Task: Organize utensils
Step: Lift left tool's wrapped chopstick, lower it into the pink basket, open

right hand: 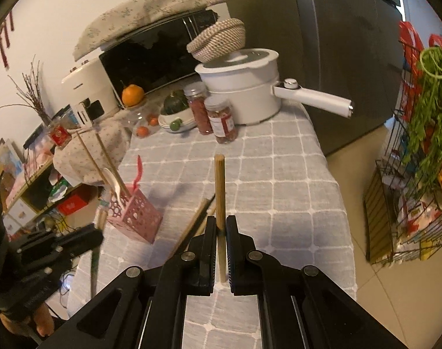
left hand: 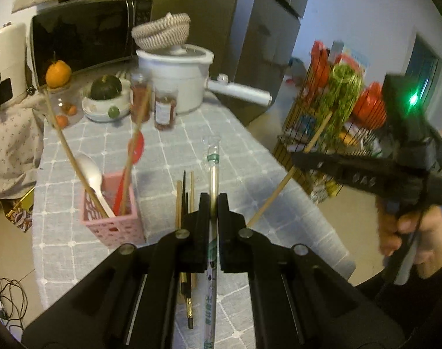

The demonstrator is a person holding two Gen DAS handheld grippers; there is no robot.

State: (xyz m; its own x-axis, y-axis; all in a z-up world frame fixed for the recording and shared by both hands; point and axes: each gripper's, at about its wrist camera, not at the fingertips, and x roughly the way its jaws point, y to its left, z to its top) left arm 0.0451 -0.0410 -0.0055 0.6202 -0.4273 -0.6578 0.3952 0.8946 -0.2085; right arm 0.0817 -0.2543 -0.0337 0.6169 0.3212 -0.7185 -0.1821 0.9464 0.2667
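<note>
**Both grippers lifted utensils above the checked table**

The left gripper [left hand: 212, 203] had its jaws clenched on a wrapped chopstick pair [left hand: 213, 171], a long clear sleeve with green print that ran forward between the fingers and stuck out past them over the table [left hand: 250, 151]. Below it, on the grey checked cloth, lay loose chopsticks [left hand: 184, 197], some pale wood and some dark, side by side.

The right gripper [right hand: 221, 226] was clamped on a single wooden chopstick [right hand: 219, 186], which stood out straight ahead of the jaws with its blunt end forward. In the left wrist view this same gripper appeared at the right, held by a hand [left hand: 413, 241], with the stick slanting down towards the table edge.

The pink holder [left hand: 113, 212], a perforated square box, stood on the table to the left of both grippers. It held a white spoon [left hand: 90, 171], a red utensil [left hand: 131, 163] and two long wooden chopsticks [left hand: 65, 148] leaning out at angles.

At the far end of the table stood a white pot [right hand: 244, 87] with a woven basket [right hand: 221, 39] on its lid, two jars [right hand: 221, 119] and a microwave [left hand: 87, 32].
</note>
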